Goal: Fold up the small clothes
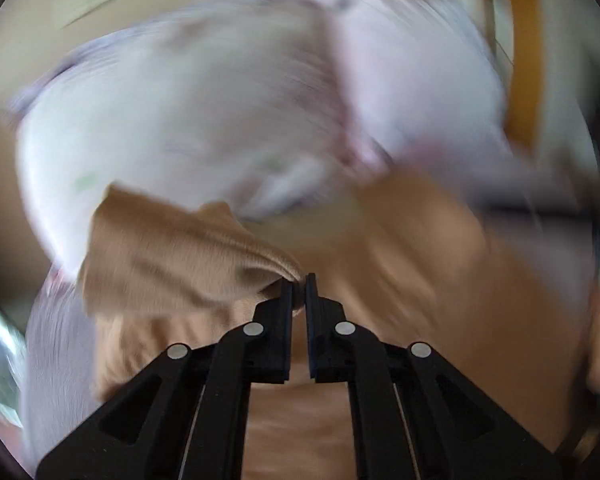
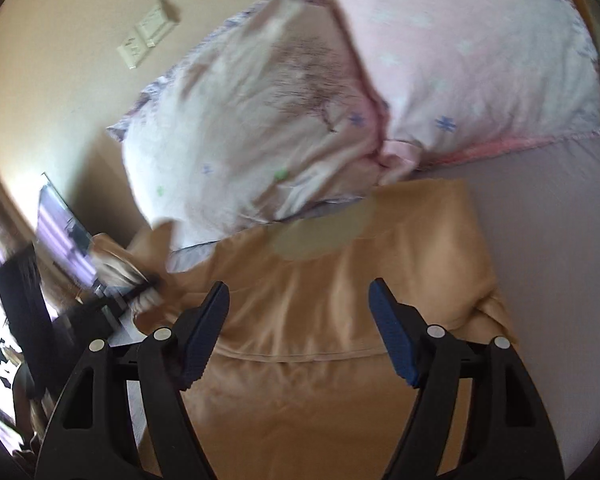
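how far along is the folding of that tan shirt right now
Early to midway. Done: the tan garment lies spread on the lilac sheet below the pillows. In hand: the left gripper is shut on a bunched edge of it, apparently carrying a flap across; the blur suggests motion. The right gripper hovers open above the cloth, holding nothing. Left: laying that flap down and the remaining folds.
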The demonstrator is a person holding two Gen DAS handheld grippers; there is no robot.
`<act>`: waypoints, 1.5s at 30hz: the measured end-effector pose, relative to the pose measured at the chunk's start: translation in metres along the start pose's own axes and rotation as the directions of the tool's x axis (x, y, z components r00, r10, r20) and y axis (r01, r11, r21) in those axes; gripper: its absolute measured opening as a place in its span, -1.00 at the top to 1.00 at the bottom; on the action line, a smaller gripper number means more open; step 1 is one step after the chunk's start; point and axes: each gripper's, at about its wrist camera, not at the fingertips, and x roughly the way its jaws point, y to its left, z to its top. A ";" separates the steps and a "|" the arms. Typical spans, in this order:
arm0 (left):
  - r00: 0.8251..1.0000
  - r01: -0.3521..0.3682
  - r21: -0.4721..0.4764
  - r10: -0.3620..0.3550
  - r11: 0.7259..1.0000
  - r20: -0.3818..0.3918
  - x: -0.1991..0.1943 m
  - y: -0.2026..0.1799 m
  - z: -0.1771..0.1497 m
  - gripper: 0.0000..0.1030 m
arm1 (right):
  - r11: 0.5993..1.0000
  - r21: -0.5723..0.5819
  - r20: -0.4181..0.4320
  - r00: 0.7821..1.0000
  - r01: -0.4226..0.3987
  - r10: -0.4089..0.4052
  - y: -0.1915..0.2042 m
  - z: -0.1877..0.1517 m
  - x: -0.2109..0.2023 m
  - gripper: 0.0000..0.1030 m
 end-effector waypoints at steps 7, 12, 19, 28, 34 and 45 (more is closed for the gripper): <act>0.998 -0.041 0.238 0.050 0.970 -0.030 -0.026 -0.057 -0.074 0.36 | 0.997 0.063 -0.110 0.993 0.040 -0.033 -0.040 -0.004 0.017 0.16; 0.985 -0.126 0.083 0.135 0.989 -0.110 -0.046 0.001 -0.100 0.18 | 0.997 -0.076 -0.186 0.982 0.013 -0.027 0.001 -0.008 0.049 0.18; 0.973 -0.143 -0.059 0.130 0.988 -0.189 -0.051 0.036 -0.128 0.00 | 0.999 -0.043 -0.315 0.949 0.008 -0.022 0.030 -0.009 0.102 0.16; 0.982 -0.093 -0.170 0.062 0.981 -0.179 -0.050 0.048 -0.134 -0.06 | 0.987 0.155 0.134 0.989 0.039 -0.060 -0.020 0.018 0.018 0.86; 0.988 -0.048 -0.261 0.008 0.964 -0.154 -0.054 0.060 -0.138 -0.07 | 0.920 0.316 -0.040 0.972 0.230 -0.229 -0.091 -0.031 -0.013 0.26; 0.982 0.173 -0.588 -0.187 0.790 0.037 -0.121 0.114 -0.202 -0.19 | 0.975 0.107 0.155 0.965 0.195 -0.210 -0.090 -0.067 -0.130 -0.33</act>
